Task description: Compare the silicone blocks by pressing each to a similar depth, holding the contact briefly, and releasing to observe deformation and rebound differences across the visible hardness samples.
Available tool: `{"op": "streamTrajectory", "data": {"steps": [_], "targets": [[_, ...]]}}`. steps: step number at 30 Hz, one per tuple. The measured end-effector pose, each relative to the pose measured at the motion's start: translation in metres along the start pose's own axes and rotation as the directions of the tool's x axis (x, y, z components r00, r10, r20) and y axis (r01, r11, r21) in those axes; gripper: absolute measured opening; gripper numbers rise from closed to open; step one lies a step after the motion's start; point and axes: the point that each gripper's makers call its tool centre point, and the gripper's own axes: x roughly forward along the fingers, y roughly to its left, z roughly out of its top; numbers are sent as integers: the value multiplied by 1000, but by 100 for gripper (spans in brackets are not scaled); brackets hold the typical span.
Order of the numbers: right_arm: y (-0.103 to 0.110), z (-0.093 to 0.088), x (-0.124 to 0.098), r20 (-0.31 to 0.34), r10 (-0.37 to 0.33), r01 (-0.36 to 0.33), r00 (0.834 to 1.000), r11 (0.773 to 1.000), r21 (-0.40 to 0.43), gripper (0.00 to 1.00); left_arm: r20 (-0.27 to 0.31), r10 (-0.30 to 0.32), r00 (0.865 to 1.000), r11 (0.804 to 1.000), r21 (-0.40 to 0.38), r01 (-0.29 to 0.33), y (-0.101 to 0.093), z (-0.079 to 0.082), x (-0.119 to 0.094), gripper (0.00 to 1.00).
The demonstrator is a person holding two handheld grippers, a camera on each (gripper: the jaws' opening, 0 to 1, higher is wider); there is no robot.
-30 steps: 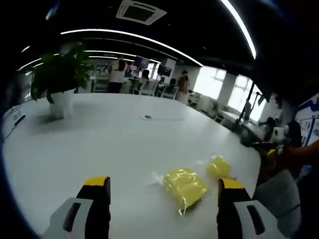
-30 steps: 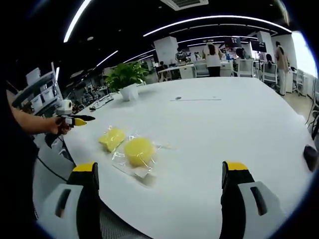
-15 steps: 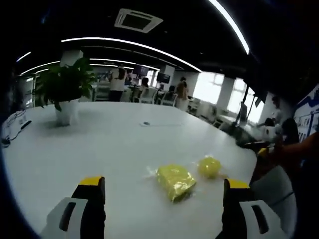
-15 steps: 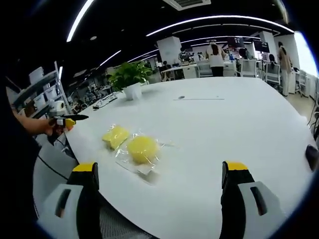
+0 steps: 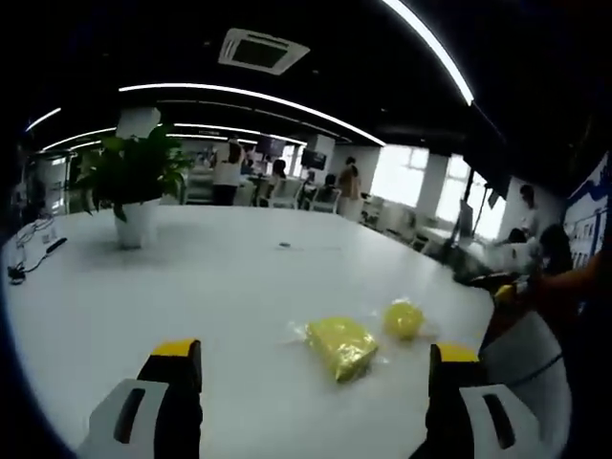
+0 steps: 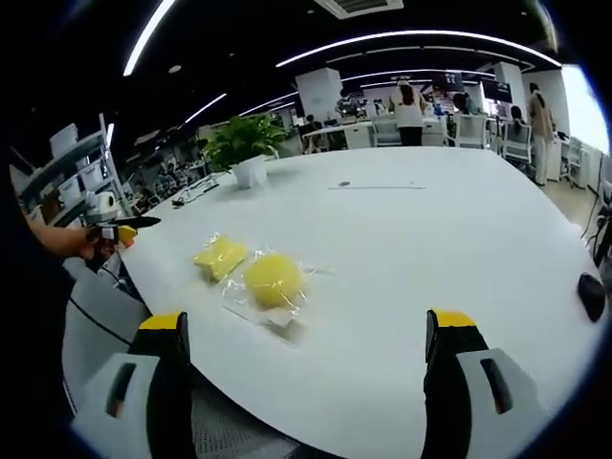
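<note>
Two yellow silicone samples sit on a big white table point(image 5: 191, 287), each in a clear plastic bag. In the left gripper view the squarish block point(image 5: 340, 345) is at about 5 o'clock from centre, and the round block point(image 5: 403, 318) is just beside it toward 4 o'clock. In the right gripper view they swap sides: the round block point(image 6: 273, 280) is at about 8 o'clock with the squarish block point(image 6: 219, 256) just beside it at 9 o'clock (bags look like they're touching, though it's hard to be sure with the fisheye blur).

The left gripper point(image 5: 306, 359) has its yellow-tipped jaws spread wide with nothing between them, held above the table short of the blocks. The right gripper point(image 6: 306, 330) is the same deal, jaws wide apart, gripping nothing, blocks off toward its left jaw.

A potted plant point(image 5: 134, 177) stands at 10 o'clock in the left gripper view. The left gripper, in the person's hand, also pokes in at 9 o'clock in the right gripper view.
</note>
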Motion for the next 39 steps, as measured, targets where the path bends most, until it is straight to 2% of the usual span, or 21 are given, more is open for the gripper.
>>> {"op": "streamTrajectory", "data": {"steps": [9, 11, 13, 16, 20, 24, 27, 33, 36, 39], "targets": [[8, 0, -11, -4, -44, 44, 999, 999, -8, 96, -4, -20, 1000, 1000, 1, 20, 0, 14, -1, 100], [8, 4, -15, 4, -58, 58, 998, 998, -13, 96, 40, -32, 999, 999, 16, 32, -6, 24, -5, 100], [9, 8, -19, 3, -61, 61, 998, 998, 4, 97, 22, -46, 999, 999, 0, 46, -10, 24, -9, 100], [4, 8, -17, 14, -65, 65, 998, 998, -11, 96, -1, -71, 997, 997, 30, 71, -14, 22, -10, 100], [-3, 7, -19, 15, -87, 87, 996, 996, 18, 96, -13, -56, 998, 998, 24, 56, -13, 18, -6, 100], [-2, 12, -22, 32, -54, 54, 998, 999, 5, 96, -4, -66, 998, 998, 17, 66, -26, 24, 6, 100], [-6, 7, -23, 17, -42, 43, 999, 999, -12, 96, -62, -90, 994, 996, -1, 91, -35, 14, 17, 100], [-13, -7, -21, -8, -22, 22, 1000, 999, -31, 96, -51, -102, 993, 995, -2, 102, -48, 11, 35, 100], [-14, -5, -23, 5, -16, 17, 1000, 1000, -25, 96, -52, -94, 994, 995, -19, 94, -52, 13, 43, 100], [-13, -3, -23, 12, -6, 6, 1000, 999, -32, 96, -51, -98, 994, 995, -32, 96, -59, 21, 52, 100]]}}
